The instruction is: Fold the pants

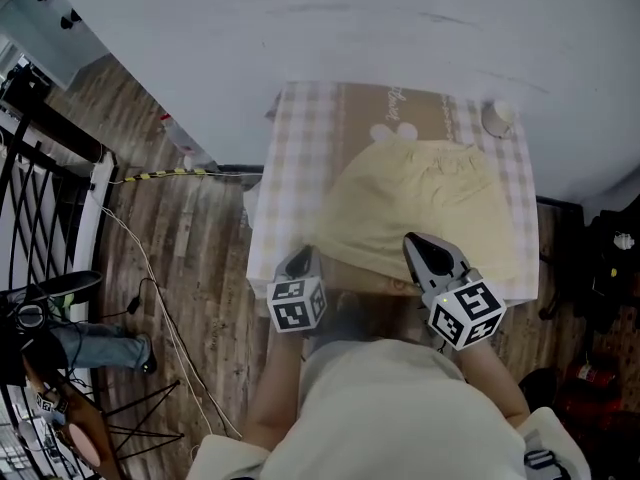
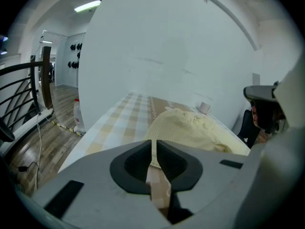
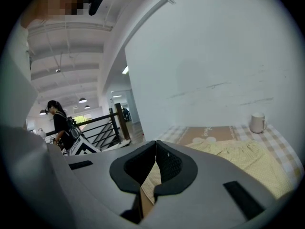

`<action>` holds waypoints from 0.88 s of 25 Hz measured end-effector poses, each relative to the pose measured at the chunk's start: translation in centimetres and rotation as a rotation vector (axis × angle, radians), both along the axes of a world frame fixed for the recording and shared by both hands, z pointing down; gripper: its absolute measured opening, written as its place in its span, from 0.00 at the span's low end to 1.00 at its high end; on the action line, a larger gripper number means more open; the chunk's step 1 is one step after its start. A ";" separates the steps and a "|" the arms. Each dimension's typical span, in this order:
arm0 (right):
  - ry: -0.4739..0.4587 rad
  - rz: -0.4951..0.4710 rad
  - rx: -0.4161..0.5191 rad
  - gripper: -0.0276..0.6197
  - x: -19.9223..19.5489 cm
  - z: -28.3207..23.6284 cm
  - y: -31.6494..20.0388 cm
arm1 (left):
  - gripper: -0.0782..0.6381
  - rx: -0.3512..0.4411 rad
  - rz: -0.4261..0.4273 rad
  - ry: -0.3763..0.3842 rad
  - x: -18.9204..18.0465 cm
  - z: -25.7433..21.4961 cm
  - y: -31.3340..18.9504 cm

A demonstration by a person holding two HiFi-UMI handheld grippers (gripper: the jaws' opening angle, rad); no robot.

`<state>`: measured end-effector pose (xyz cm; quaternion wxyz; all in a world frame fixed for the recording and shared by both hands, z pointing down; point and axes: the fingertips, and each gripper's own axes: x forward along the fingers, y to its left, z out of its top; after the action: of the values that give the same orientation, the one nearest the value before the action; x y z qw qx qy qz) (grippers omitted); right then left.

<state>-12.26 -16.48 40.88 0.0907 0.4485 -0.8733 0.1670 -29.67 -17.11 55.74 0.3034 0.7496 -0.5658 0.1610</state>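
Looking down in the head view: finding the pants (image 1: pixel 420 203) spread on the checked table (image 1: pixel 300 148), with the long axis running from the near hem at frame bottom up to the gathered waistband near the top, so lying ahead of both claws. Gripping that near hem at two spots, by the look of it: with the left gripper (image 1: pixel 300 258) at the lower-left corner, with the right gripper (image 1: pixel 415 240) further right and slightly higher, reaching in side by side from the bottom edge. Turning to the left gripper view: clenching on a thin strip of yellow cloth, tilting down toward the tabletop. Turning to the right gripper view: clamping likewise on finely checked yellow fabric, pointing nearly level. Judging the fold as probably needing both hem points carried up-frame toward the waistband.
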 end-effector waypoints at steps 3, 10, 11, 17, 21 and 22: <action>0.008 -0.001 -0.011 0.04 -0.8 0.3 -1.0 | 0.24 -0.031 0.023 -0.019 -0.6 1.4 -0.7; 0.014 -0.012 -0.026 0.04 -2.9 0.9 -2.8 | 0.27 -0.102 0.040 -0.050 -1.9 4.1 -1.8; 0.014 -0.014 -0.027 0.04 -3.2 1.0 -3.0 | 0.25 -0.114 0.033 -0.057 -2.2 4.5 -1.9; 0.017 -0.013 -0.040 0.04 -4.7 1.6 -4.2 | 0.24 -0.187 0.071 -0.067 -2.1 5.7 -2.3; 0.017 -0.012 -0.044 0.04 -5.4 2.0 -4.7 | 0.24 -0.233 0.079 -0.085 -2.0 6.6 -2.4; 0.020 -0.011 -0.045 0.04 -5.4 2.1 -4.8 | 0.24 -0.240 0.078 -0.090 -2.0 6.6 -2.5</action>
<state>-17.68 -21.29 42.93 0.1104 0.4432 -0.8708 0.1818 -31.63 -19.57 62.38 0.3586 0.7213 -0.5262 0.2725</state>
